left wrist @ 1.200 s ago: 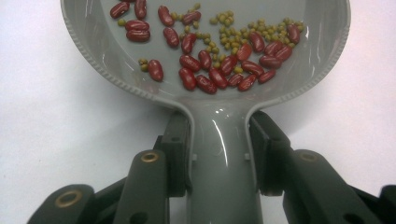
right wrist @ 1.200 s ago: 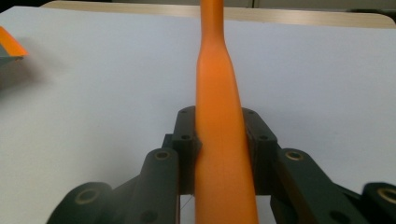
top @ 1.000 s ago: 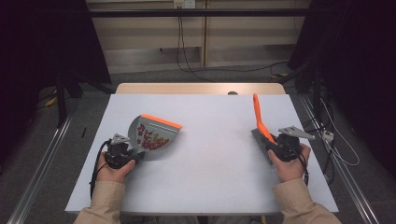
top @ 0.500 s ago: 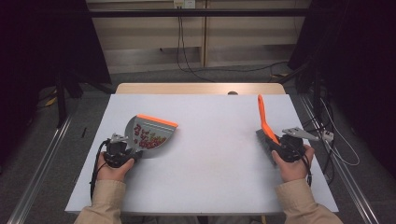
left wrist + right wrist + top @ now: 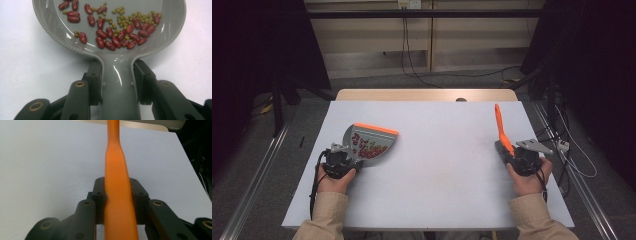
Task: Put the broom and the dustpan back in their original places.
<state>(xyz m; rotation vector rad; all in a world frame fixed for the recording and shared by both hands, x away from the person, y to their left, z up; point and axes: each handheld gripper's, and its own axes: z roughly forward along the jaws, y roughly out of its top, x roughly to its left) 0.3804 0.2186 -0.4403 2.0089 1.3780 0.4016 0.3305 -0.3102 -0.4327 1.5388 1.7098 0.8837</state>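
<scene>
Left gripper sits at the near-left part of the white table, jaws clamped on the grey handle of the dustpan; in the left gripper view the two pads press flat against both sides of the handle, so it's a firm grip, jaws only as wide as the handle. Dustpan pan points away from the person toward table centre, orange lip at the far edge. Pan holds a load of red kidney beans mixed with small green beans, gathered mostly toward the handle end and one side. Right gripper is at the near-right of the table, well apart from the dustpan, jaws closed tight on the orange brush handle; right gripper view shows the pads squeezing the handle from both sides. In the high view the handle runs from the gripper away from the person, tip toward the far right of the table. Dark bristle block of the brush sits just by the gripper; can't tell if it touches the table.
</scene>
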